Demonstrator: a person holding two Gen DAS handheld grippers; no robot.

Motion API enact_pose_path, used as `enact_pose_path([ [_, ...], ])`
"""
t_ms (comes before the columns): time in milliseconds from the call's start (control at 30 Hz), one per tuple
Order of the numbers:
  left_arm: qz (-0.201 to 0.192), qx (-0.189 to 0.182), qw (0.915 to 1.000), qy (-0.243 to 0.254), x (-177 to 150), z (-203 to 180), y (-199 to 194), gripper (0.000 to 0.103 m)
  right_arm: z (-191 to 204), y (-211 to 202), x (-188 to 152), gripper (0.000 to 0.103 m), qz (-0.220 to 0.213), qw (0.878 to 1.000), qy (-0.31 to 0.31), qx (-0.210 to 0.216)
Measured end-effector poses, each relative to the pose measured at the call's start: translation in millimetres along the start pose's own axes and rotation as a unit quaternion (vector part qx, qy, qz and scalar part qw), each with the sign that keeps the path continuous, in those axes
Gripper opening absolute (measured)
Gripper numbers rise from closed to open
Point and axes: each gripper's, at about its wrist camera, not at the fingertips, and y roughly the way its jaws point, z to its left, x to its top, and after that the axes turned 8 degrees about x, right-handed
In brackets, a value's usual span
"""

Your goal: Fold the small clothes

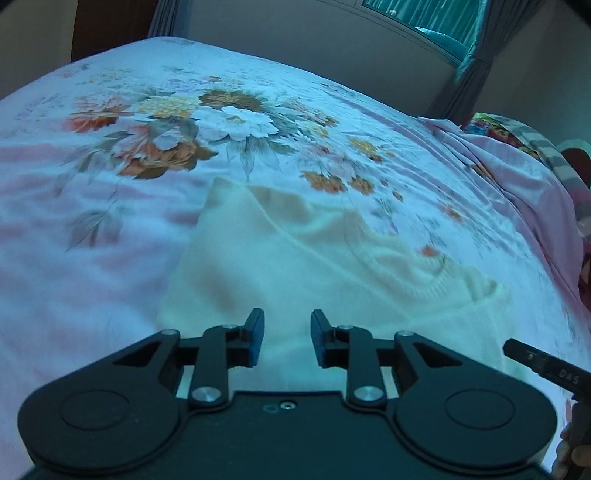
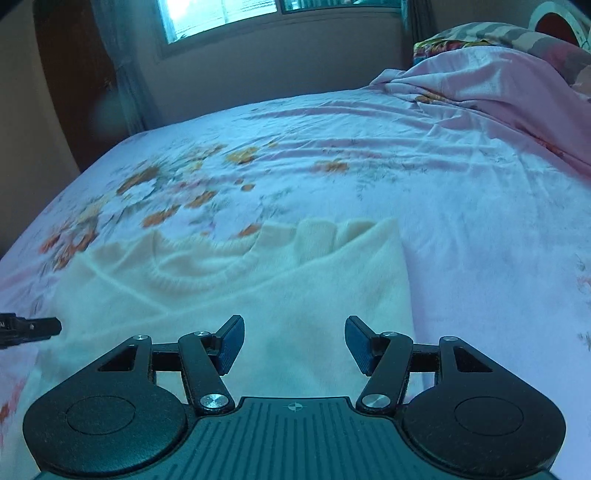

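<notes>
A cream knit sweater (image 1: 295, 254) lies flat on the floral bedsheet (image 1: 110, 206), its ribbed neckline toward the far side and both sleeves folded in over the body. My left gripper (image 1: 287, 339) hovers over the sweater's near part, jaws apart with nothing between them. In the right wrist view the same sweater (image 2: 258, 295) spreads below my right gripper (image 2: 294, 343), which stands wide open and empty above the cloth. A folded sleeve cuff (image 2: 317, 236) shows near the sweater's far edge. Each gripper's tip appears at the edge of the other's view.
The bed runs far back under a window (image 2: 221, 14) and curtains. A bunched pink sheet (image 2: 480, 92) and pillows (image 2: 498, 37) lie at the right. A hand (image 1: 576, 454) shows at the left wrist view's lower right corner.
</notes>
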Motion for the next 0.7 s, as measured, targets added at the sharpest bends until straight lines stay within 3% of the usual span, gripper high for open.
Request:
enact_pose_path([
  [167, 0.017, -0.003, 0.9999, 0.002, 23, -6, 48, 0.025, -1, 31, 17, 0.060, 0.002, 1.000, -0.018, -0.005],
  [267, 0.020, 0.009, 0.9997, -0.015, 39, 3, 73, 0.016, -6, 55, 22, 0.060, 0.009, 1.000, -0.024, -0.009],
  [333, 0.016, 0.034, 0.9992, -0.014, 47, 11, 82, 0.003, -18, 78, 21, 0.060, 0.035, 0.997, -0.037, -0.053],
  [400, 0.020, 0.026, 0.9986, -0.041, 51, 28, 87, 0.004, -35, 81, 18, 0.060, 0.024, 0.998, -0.021, -0.049],
  [533, 0.012, 0.022, 0.9981, -0.057, 49, 34, 74, 0.003, -33, 72, 23, 0.060, 0.020, 0.998, -0.014, -0.049],
  [600, -0.018, 0.024, 0.9995, -0.007, 53, 14, 65, 0.017, -26, 62, 30, 0.060, -0.013, 0.999, -0.031, -0.043],
  [700, -0.008, 0.017, 0.9998, 0.004, 62, -4, 79, 0.019, -28, 73, 41, 0.060, -0.008, 0.999, -0.024, -0.047],
])
